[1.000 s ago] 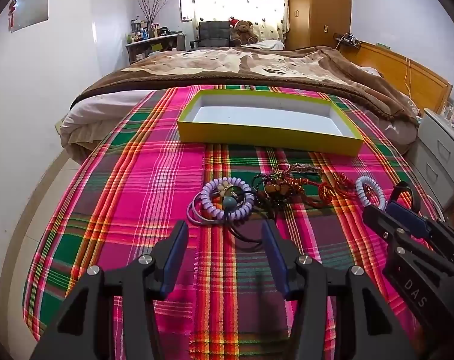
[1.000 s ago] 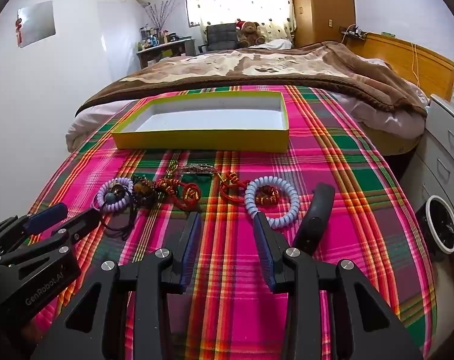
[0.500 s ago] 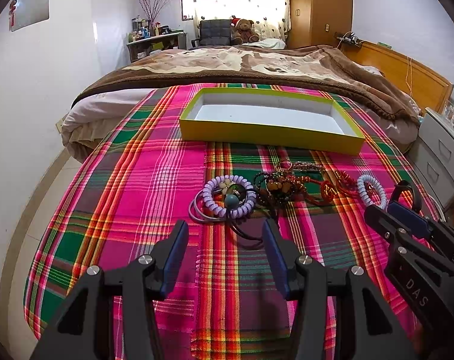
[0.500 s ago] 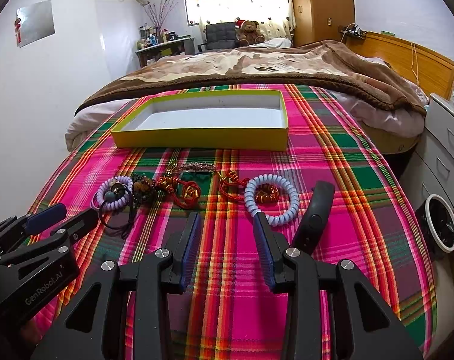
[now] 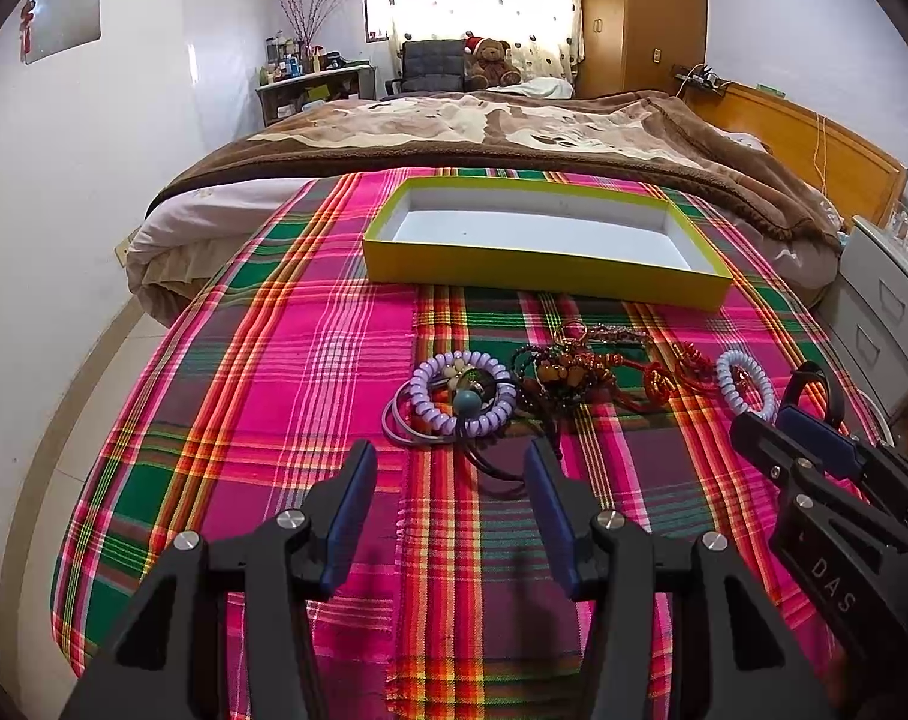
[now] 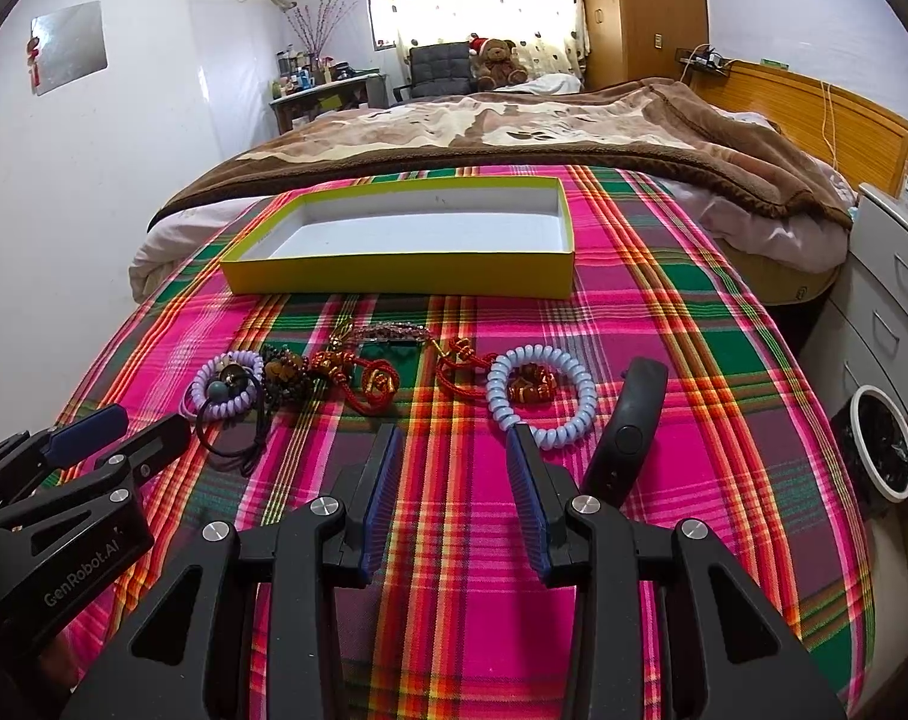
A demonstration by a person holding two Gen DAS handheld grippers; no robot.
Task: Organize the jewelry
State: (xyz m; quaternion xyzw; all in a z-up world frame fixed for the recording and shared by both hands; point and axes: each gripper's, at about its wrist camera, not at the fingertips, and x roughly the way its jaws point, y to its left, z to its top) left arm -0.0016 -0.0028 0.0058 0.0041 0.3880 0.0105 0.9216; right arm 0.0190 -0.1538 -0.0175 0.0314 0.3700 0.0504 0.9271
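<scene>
A: Reading left to right, what lies on the bed?

B: On the plaid cloth (image 6: 664, 312) a row of jewelry: a purple coil bracelet (image 5: 463, 391) with a dark cord beneath it, a tangle of brown beads (image 6: 283, 375), red knotted cords (image 6: 376, 381), a pale blue coil bracelet (image 6: 541, 396), and a black wristband (image 6: 631, 426). Behind the row stands a yellow box (image 6: 406, 276), open, with nothing in it.

A: And the tongs?

B: Both pairs hover above the cloth with their jaws apart, holding nothing. The left tongs (image 5: 448, 498) point at the purple coil bracelet; the right tongs (image 6: 454, 495) sit just short of the pale blue coil bracelet, one tip close to its near edge.

A: How is the first pick best done?

B: Probably from the ends of the row, where pieces lie apart. Each coil bracelet offers a thick springy rim: straddle one side of the ring and close firmly. On the left, avoid catching the dark cord, which may drag the beads along. Lift clear before carrying to the box.
</scene>
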